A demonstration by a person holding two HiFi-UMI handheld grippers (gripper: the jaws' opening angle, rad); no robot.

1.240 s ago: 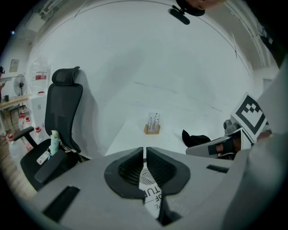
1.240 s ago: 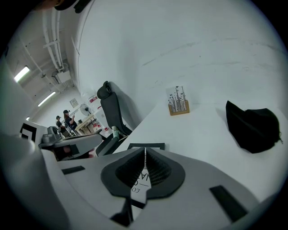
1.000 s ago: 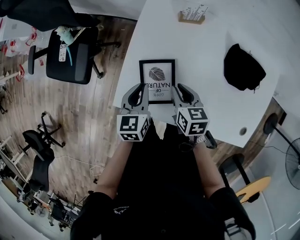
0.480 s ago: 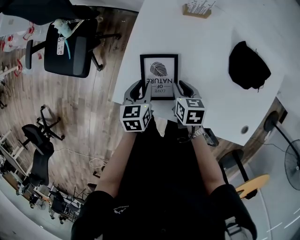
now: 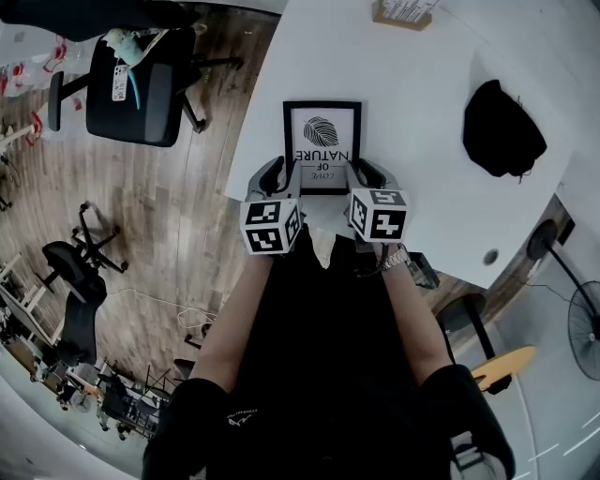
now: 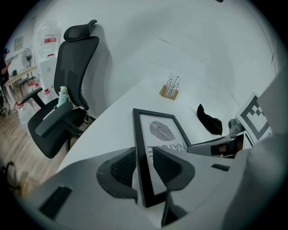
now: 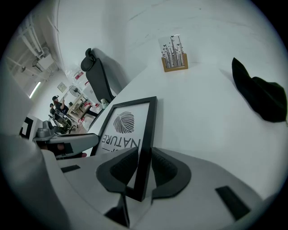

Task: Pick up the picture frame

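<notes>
So, the picture frame [image 5: 322, 146] is gripped at its near end from both sides, over the white table [image 5: 412, 94] close to that table's left edge. The left gripper [image 5: 284, 178] is closed down narrow on the frame's left rail. In the left gripper view the black rail [image 6: 138, 148] is seen pinched between the two ribbed pads [image 6: 123, 166], with the leaf print and the word NATURE stretching away beyond them. The right gripper [image 5: 359, 175] is clamped the same way on the right rail, which is seen edge-on between its pads [image 7: 164, 166] in the right gripper view. Whether the frame is clear of the table top or resting on it can't be told. From the head view the frame's nearest edge is covered by the two marker cubes [image 5: 272, 225], so only the far part is seen. A black cloth [image 5: 503, 129] is bunched up on the table well to the right of the frame. A small wooden holder [image 5: 405, 11] is set at the far edge. A round hole [image 5: 490, 257] is cut into the table near its right front. An office chair [image 5: 141, 84] is parked on the wood floor [image 5: 178, 234] to the left, near the table's corner. A fan [image 5: 586, 328] is caught at the right edge.
</notes>
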